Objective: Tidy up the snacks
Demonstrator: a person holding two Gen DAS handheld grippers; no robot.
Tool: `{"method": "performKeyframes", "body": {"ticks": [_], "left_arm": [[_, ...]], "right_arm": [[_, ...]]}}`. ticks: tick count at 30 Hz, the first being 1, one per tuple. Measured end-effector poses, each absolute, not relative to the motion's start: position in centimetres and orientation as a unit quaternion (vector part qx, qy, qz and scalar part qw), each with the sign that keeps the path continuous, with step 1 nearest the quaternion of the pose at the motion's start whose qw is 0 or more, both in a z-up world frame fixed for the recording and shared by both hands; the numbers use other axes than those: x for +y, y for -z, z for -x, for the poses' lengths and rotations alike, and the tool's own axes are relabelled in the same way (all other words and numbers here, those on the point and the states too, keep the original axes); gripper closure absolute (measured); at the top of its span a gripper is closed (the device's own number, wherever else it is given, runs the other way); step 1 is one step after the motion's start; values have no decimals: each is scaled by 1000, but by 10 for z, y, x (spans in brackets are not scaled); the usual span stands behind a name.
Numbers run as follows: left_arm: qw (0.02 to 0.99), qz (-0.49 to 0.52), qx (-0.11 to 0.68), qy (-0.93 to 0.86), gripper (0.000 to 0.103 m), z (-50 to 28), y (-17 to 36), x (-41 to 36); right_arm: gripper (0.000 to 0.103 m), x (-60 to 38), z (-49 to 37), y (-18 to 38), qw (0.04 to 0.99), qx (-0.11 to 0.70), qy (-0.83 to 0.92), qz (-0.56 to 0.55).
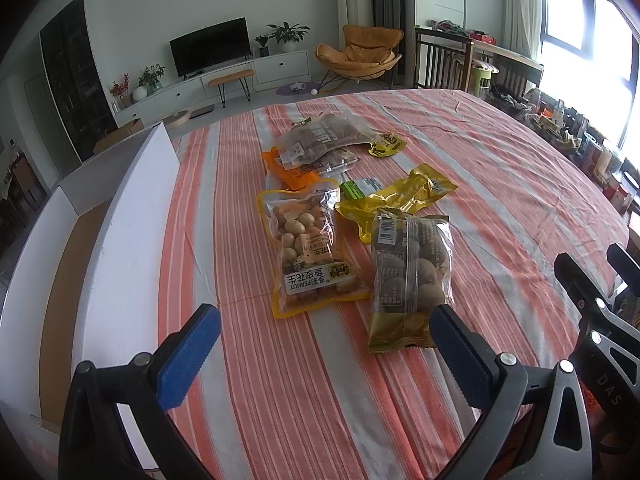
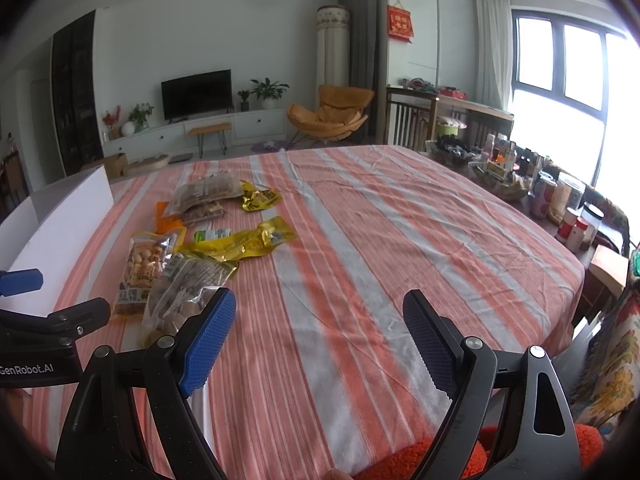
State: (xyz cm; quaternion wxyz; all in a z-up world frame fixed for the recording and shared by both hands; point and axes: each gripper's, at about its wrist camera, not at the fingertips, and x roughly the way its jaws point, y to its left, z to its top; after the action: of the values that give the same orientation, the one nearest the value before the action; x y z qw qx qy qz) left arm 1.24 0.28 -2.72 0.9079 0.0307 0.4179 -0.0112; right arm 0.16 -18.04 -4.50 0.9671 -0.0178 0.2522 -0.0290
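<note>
Left wrist view, nearest first: the left gripper (image 1: 326, 344) hangs spread wide and grasping nothing above the orange-and-grey striped tablecloth (image 1: 304, 400), its blue-padded fingers (image 1: 188, 356) apart. At 1 o'clock from it, just past the right pad, lies the dark olive plastic pack of round snacks (image 1: 408, 276); at 12 o'clock lies the yellow-edged clear bag of peanuts (image 1: 312, 248), the two side by side. Beyond them sits a crumpled gold foil wrapper (image 1: 400, 200) over a small green packet (image 1: 356, 188), then an orange pouch (image 1: 292, 168) under clear bags of brown snacks (image 1: 324, 136), and a small yellow-and-black sachet (image 1: 388, 145) farthest. At 9 o'clock stands a white open cardboard box (image 1: 132, 216). Right wrist view shows the right gripper (image 2: 320, 336) likewise released and holding nothing over bare cloth, the snack cluster at its 10 o'clock.
</note>
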Motion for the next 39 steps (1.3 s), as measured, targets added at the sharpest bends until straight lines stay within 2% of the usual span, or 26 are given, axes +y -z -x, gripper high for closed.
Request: {"method": "performKeyframes", "body": {"ticks": [39], "left_arm": [[903,-36,428,7,0,-13,36,5]], "right_arm": [[15,-180,-4,50,965,259,31,27]]}}
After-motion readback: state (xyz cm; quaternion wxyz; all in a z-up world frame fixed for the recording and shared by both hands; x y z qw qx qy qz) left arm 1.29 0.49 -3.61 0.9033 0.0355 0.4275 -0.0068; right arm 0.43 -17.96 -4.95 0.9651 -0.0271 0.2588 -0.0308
